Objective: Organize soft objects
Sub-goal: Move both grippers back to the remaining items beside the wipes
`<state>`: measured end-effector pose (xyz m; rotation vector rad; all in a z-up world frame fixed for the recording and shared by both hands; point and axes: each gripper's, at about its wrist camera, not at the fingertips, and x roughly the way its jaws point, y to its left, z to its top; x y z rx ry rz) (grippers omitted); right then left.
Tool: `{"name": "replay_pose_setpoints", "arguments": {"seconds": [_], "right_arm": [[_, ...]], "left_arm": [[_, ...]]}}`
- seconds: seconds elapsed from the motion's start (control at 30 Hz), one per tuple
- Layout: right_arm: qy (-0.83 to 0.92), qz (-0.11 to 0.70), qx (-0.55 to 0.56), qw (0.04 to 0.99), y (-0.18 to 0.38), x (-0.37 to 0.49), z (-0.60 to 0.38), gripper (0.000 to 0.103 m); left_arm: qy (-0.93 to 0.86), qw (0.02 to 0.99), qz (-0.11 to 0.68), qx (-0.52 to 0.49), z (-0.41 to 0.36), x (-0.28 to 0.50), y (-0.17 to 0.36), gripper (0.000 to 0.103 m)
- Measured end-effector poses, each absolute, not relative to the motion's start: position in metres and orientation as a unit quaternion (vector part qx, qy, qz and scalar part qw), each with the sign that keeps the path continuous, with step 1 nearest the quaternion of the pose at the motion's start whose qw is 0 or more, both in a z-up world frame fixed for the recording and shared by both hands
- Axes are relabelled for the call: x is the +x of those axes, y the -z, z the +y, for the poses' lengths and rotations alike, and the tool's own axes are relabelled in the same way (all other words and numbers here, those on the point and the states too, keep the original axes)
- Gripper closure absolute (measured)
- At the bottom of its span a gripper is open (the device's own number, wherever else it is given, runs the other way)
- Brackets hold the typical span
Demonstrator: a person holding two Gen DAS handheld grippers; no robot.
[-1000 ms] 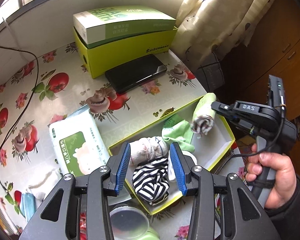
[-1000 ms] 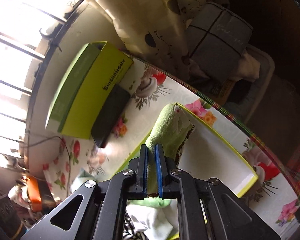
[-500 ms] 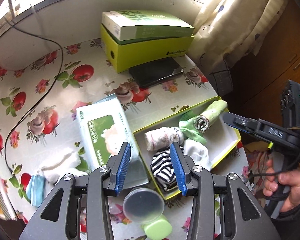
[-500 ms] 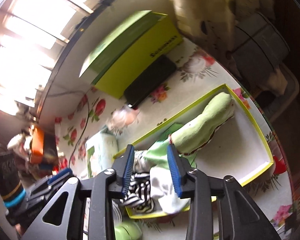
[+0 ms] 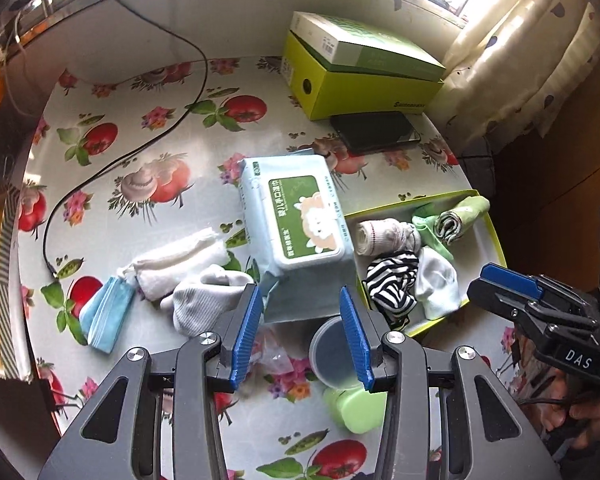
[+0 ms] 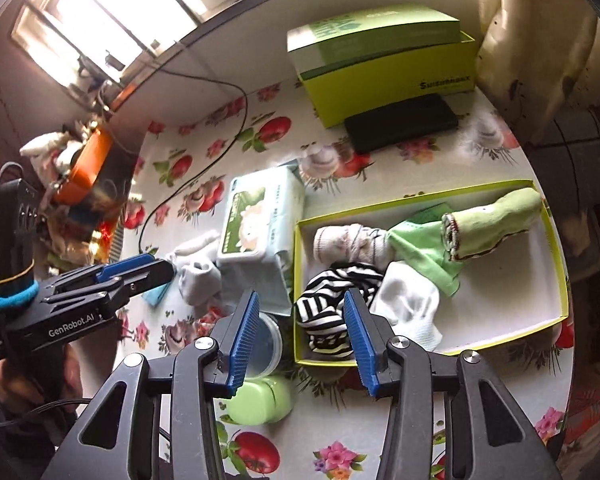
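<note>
**Socks in the tray, more cloth loose on the surface**

Socks fill the left part of a shallow yellow-green cardboard tray (image 6: 556,264) with a white floor: a striped black-and-white sock (image 6: 332,300) bunched at the near corner, a smooth white sock (image 6: 412,304) touching it, a cream ribbed roll (image 6: 348,244) behind, and a long pale green sock (image 6: 496,220) with a striped cuff lying toward the far right corner. The surface (image 5: 140,152) is a glossy cloth printed with tomatoes and mushrooms.

Both grippers hang above it with nothing between their ridged blue pads. The left gripper (image 5: 302,334) has its jaws spread wide; the right gripper (image 6: 300,340) likewise.

The left wrist view alone shows clearly the loose soft things left of a crinkly plastic wet-wipe pack (image 5: 296,220): a fluffy white rolled towel (image 5: 180,264), a grey ribbed sock (image 5: 204,300) just beside it, and a folded light blue cloth (image 5: 108,312) at the near end. The right wrist view shows the grey sock only partly, beyond the other gripper's fingers. Both views show a clear round plastic container (image 6: 264,344) touching a pale green lid or cup (image 6: 260,400), a flat black device (image 5: 376,132), and stacked green boxes (image 5: 360,76).
</note>
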<state>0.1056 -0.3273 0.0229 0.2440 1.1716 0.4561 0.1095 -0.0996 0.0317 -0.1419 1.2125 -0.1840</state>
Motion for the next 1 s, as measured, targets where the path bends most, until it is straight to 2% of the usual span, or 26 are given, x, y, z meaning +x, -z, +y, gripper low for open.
{"name": "replay_pose_setpoints", "arguments": {"seconds": [0.6,1.0], "right_arm": [[-0.266,0.563,0.046,0.781,-0.028,0.086,-0.258,0.057],[-0.302,0.578,0.004,0.758,-0.016,0.085,-0.213,0.056]], "left_arm": [[0.038,0.793,0.594,-0.127,-0.028,0.058,0.004,0.061],[-0.004,0.792,0.592,-0.148,0.010,0.052,0.014,0.061]]}}
